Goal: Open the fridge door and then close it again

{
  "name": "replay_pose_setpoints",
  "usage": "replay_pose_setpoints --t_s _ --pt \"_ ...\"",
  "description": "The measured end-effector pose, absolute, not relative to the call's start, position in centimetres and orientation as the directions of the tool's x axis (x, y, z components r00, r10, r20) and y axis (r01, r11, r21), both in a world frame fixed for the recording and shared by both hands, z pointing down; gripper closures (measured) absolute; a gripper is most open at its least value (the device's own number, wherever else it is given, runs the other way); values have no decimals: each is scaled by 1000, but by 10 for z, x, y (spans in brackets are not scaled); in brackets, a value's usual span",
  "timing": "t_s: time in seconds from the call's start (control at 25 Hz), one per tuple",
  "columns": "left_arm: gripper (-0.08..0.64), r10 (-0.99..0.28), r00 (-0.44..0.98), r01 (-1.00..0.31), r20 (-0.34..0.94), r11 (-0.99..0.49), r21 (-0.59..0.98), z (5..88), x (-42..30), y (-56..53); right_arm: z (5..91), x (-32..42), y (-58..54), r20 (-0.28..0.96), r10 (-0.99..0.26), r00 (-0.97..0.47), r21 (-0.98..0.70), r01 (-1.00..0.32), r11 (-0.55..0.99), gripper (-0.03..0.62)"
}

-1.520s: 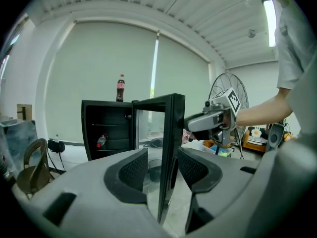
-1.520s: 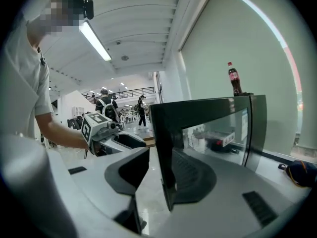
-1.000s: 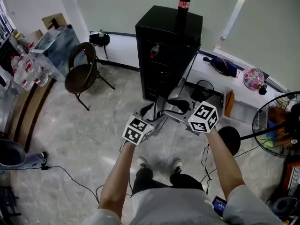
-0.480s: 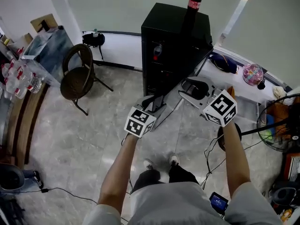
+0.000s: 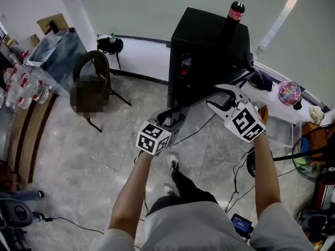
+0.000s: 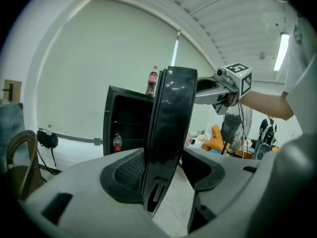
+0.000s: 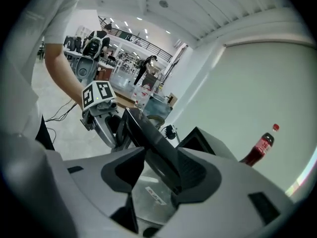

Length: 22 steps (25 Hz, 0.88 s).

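Both grippers have swung up and to the right across the head view over the last second, the right one rolling as it goes. At 7 o'clock from the fridge (image 5: pixel 201 46), the left gripper (image 5: pixel 170 116) has closed a little. It now sits clamped on the free side edge of the fridge door (image 6: pixel 171 113). That door stands wide open, running edge-on from this gripper back towards the fridge's right front corner. At 6 o'clock from the fridge, the right gripper (image 5: pixel 213 95) straddles the door's top edge. Its jaws have just eased slightly wider, yet both appear to touch the panel. A cola bottle (image 5: pixel 236 7) stands on the fridge top at its 1 o'clock corner. With the door this far out, the closing swing looks like the step in hand. Carry both grippers along one arc about the door's hinged side, without twisting the panel, and go slowly enough that the cola bottle stays upright. Let go before the inner jaws get trapped against the fridge, then finish with a push on the door's outer face.
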<state>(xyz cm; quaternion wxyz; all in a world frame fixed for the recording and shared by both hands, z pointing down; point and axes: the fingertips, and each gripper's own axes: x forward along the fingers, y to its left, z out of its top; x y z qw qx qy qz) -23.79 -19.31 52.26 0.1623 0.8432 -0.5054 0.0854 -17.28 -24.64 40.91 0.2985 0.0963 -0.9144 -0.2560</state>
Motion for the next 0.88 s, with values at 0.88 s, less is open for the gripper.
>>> replay_pose_setpoints --t_s 0.88 --pt "416 -861 365 -924 355 -288 252 532 -352 -339 413 -259 -373 583 -277 -764 535 104 838 428"
